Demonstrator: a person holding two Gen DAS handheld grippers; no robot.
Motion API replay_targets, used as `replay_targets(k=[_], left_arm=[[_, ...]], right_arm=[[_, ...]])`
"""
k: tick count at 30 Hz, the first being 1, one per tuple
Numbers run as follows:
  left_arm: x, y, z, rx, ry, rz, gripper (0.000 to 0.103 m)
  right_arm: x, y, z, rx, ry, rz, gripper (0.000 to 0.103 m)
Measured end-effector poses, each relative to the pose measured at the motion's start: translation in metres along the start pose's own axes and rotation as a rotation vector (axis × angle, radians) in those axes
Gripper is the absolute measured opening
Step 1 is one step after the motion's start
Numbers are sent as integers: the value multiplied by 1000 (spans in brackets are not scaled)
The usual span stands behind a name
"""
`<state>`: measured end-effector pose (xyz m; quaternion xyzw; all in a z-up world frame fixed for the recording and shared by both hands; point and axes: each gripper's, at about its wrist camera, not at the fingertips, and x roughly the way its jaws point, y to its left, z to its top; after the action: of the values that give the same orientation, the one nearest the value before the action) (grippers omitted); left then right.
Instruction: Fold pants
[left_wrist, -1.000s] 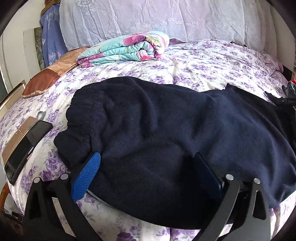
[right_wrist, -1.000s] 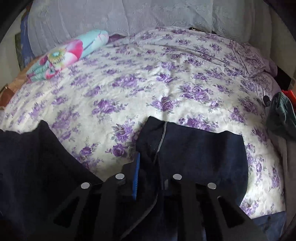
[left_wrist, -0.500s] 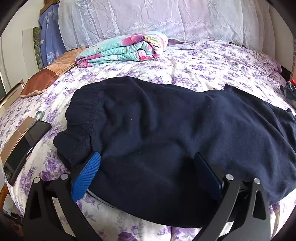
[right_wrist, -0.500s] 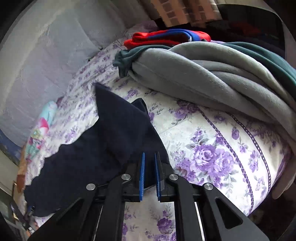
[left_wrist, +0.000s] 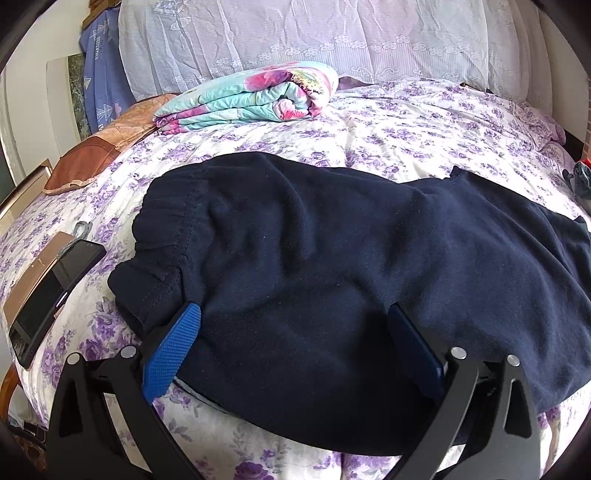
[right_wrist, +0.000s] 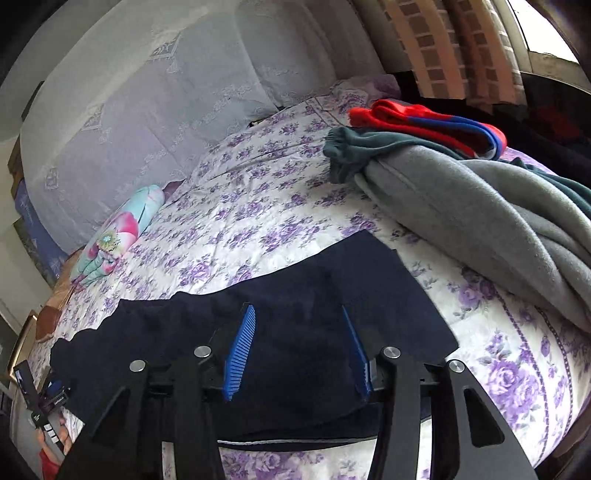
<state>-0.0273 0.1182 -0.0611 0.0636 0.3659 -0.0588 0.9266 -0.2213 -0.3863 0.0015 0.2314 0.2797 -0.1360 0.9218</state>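
Note:
Navy pants (left_wrist: 314, 258) lie spread across the flowered bed (left_wrist: 406, 125), with the elastic waistband at the left and the legs running off to the right. My left gripper (left_wrist: 293, 308) is open wide at the pants' near edge; its blue fingers (left_wrist: 173, 347) rest on the fabric just right of the waistband. In the right wrist view the leg end of the pants (right_wrist: 332, 295) lies flat on the bed. My right gripper (right_wrist: 297, 308) is over it with its jaws opening. The cloth lies between the blue pads (right_wrist: 240, 350), which do not press on it.
A folded floral quilt (left_wrist: 251, 96) and lace-covered pillows (left_wrist: 314, 37) sit at the head of the bed. A phone (left_wrist: 51, 291) and a brown cushion (left_wrist: 88, 162) lie at the left edge. A pile of grey (right_wrist: 480, 214), green and red clothes (right_wrist: 424, 122) lies right of the leg end.
My right gripper pulled the pants leg out to the right, straightening the pants, then its jaws parted and let the cloth go. The left gripper has stayed put.

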Motion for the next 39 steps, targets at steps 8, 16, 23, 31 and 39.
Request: replay_targets(k=[8,16,23,31,39], left_arm=[[-13,-2,6,-21,-22,58,98],[-3,24,34,-138,9,-7,98],[6,9,28,-71,45,33,98],[-24,25,55,-189,-43,-121,98],[18,26,50,-152,69,-31,98]], right_arm=[[33,105,-16,-255,103,169,53],[66,142,-73,-456,327,174,68],[46,140,-65,-443,217,209,68],[60,179,-57,-510,212,295,69],[68,167,-72,-496,272,275,71]])
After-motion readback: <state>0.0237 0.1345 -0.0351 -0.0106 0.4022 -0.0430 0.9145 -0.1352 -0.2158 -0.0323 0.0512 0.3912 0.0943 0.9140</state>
